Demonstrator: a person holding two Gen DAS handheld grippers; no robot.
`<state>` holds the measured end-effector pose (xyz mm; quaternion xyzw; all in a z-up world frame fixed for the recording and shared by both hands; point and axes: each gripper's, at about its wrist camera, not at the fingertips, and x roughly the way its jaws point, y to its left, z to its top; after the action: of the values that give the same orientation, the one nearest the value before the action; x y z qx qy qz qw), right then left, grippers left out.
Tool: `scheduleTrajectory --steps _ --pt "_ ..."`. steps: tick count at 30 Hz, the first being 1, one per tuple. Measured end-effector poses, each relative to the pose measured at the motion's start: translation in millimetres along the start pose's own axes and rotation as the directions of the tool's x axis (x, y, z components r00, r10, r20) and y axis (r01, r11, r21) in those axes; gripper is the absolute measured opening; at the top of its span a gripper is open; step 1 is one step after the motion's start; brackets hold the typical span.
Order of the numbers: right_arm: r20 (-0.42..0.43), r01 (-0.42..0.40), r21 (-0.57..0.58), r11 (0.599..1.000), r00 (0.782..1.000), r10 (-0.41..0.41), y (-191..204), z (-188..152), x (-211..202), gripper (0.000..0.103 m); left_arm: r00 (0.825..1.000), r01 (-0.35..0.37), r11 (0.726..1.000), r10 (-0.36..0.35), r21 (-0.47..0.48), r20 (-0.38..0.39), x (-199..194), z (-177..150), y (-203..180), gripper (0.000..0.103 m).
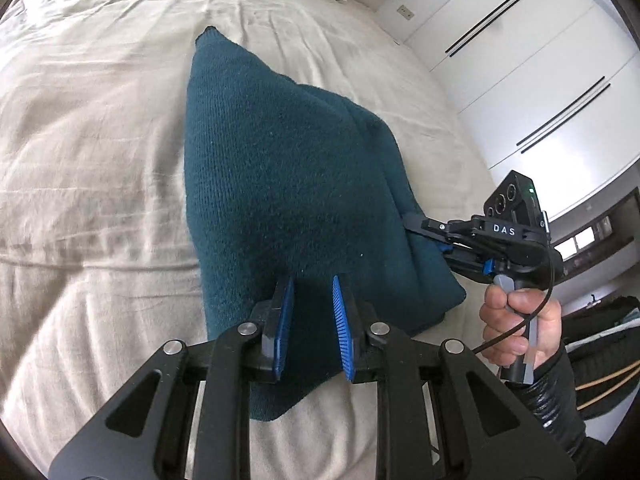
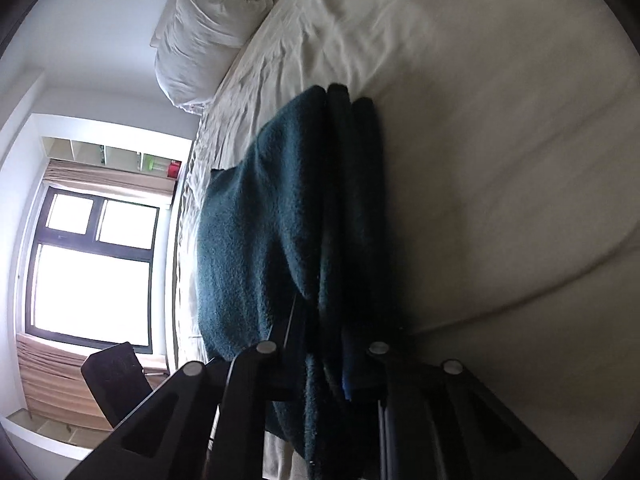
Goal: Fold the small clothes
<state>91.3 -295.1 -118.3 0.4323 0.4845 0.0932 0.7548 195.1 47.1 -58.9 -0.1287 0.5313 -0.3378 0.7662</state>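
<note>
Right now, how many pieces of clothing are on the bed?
1: a dark teal knit garment lies folded on the beige bedsheet, its right edge pinched in the right tongs. Others may lie out of view.

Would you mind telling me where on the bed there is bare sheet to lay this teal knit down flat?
The beige sheet lies bare left of the teal knit and beyond its far tip toward the white pillow. It is crowded at the knit's right edge, where the right gripper clamps it near the bed's side.
</note>
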Motion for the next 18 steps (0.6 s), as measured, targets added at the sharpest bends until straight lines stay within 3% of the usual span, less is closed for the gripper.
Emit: scheduleTrajectory --steps 4,10,14,18 --pt "0.035 -0.023 0.008 1.000 0.999 0.022 -4 -1 -12 0.013 1.000 -0.005 1.000 0.005 0.006 0.018 29 -10 -28 0.019" --pt "0.078 -0.044 0.060 0.997 0.996 0.039 -25 -10 -32 0.013 1.000 -0.016 1.000 0.015 0.024 0.012 46 -7 -26 0.019" --pt "0.040 -0.025 0.058 0.998 0.999 0.023 -27 -7 -7 0.015 0.997 -0.070 0.996 0.071 0.051 -0.021 64 -8 -28 0.019" --pt "0.038 -0.004 0.046 0.999 0.999 0.002 -22 -6 -12 0.018 0.991 -0.131 0.985 0.135 0.113 -0.024 72 -8 -37 0.019"
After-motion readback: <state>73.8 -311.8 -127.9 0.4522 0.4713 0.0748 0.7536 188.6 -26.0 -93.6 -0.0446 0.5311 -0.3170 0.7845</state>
